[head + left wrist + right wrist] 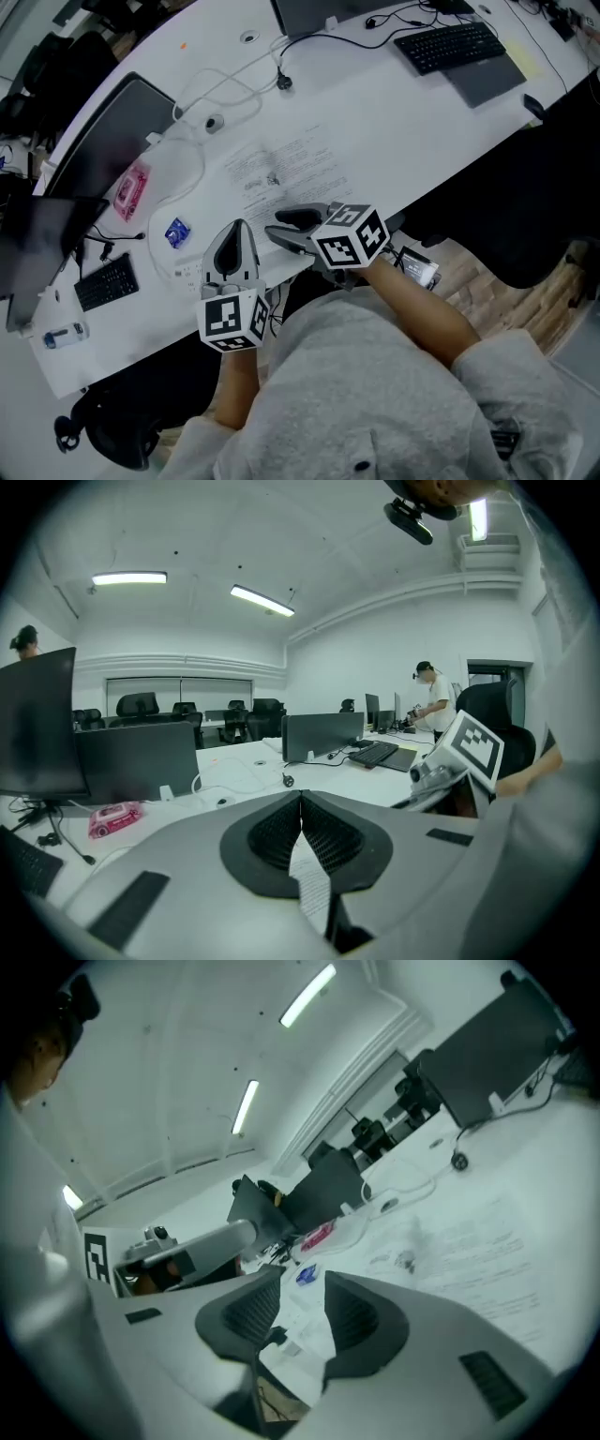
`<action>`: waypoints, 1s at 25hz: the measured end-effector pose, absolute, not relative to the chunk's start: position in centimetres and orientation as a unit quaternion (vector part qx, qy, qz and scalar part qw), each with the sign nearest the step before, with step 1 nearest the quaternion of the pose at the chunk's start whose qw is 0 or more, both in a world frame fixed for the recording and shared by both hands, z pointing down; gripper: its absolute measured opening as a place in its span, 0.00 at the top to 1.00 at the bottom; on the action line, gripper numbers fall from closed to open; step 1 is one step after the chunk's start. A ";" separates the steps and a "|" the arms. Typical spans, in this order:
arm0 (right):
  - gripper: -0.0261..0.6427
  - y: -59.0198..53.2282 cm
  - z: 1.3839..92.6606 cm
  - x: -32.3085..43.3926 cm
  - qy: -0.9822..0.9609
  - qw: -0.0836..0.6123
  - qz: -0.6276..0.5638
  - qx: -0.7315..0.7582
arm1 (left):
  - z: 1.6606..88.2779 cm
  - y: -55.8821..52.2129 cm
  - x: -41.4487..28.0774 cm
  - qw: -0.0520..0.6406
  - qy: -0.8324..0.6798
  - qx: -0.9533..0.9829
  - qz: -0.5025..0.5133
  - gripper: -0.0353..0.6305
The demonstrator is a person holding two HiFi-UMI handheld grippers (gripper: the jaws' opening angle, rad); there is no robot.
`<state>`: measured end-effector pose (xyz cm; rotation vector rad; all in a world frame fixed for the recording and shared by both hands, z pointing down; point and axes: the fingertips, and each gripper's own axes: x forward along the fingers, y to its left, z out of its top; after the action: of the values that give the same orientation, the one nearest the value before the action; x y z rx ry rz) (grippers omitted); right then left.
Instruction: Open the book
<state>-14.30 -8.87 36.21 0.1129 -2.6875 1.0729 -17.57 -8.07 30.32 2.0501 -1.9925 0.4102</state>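
The book (pixel 277 173) lies flat on the white desk (pixel 394 141), showing white pages with fine print; in the right gripper view it spreads at the right (pixel 469 1241). My right gripper (pixel 289 227) hovers at the desk's near edge, just short of the book, open with nothing between its fingers (pixel 305 1288). My left gripper (pixel 238 228) is beside it to the left, over the desk edge. Its jaws are shut, pads meeting at the tips (pixel 300 799), and hold nothing. Neither gripper touches the book.
A pink packet (pixel 131 190) and a blue packet (pixel 177 232) lie left of the book. White cables (pixel 225 94) loop behind it. A dark monitor (pixel 112 131) stands at the left, a keyboard (pixel 450 45) at the back right, a small keyboard (pixel 106 281) near left.
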 end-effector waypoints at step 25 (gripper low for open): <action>0.91 -15.2 25.6 15.8 -0.915 0.103 0.130 0.369 | 27.1 -10.9 -9.5 0.096 -0.625 0.767 0.109 0.93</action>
<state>15.76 -15.17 25.57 1.0874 -2.6988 0.3849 -9.48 -10.88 27.06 2.2728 -1.8502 0.3232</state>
